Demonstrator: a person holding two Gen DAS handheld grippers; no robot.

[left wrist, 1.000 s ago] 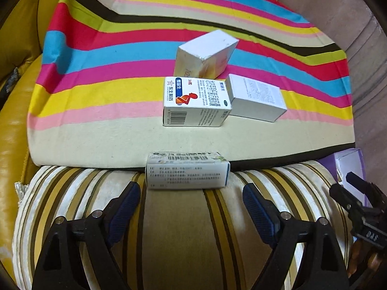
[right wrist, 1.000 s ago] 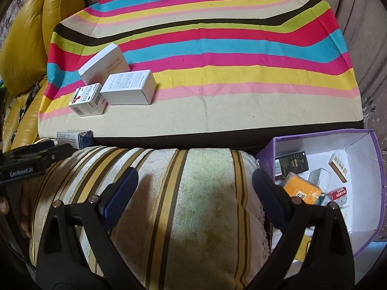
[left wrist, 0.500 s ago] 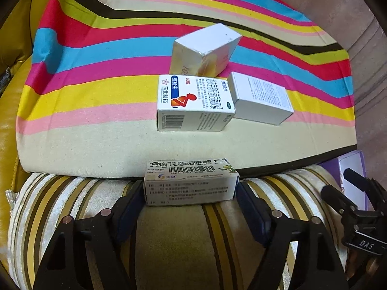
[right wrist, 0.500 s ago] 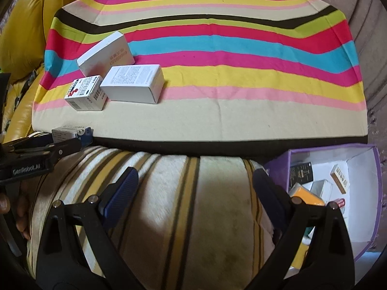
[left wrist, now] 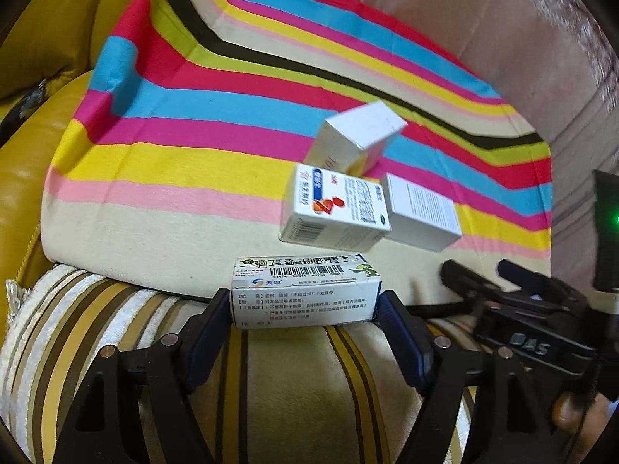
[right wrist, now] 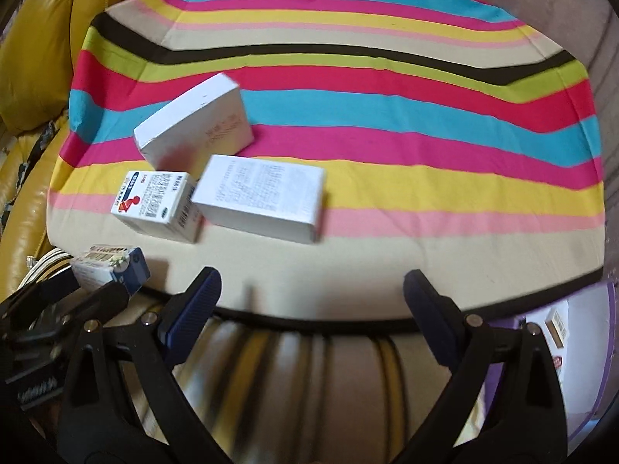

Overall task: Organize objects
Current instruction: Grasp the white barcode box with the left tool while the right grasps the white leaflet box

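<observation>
A striped cushion (left wrist: 271,379) lies nearest, and beyond it a rainbow-striped cloth (left wrist: 201,201) covers the seat of a brown sofa (left wrist: 503,38). At the cloth's near edge the left gripper (left wrist: 303,321) has its jaws closed on the 2 ends of a barcoded medicine box (left wrist: 305,294). The right gripper (right wrist: 311,301) hovers over the same edge with its jaws spread wide, holding nothing. Farther back 3 boxes cluster: a blue-and-red printed box (right wrist: 158,205) touching a white text box (right wrist: 263,197), with a plain white box (right wrist: 193,123) tilted behind them. A purple bin (right wrist: 603,348) sits at the right.
</observation>
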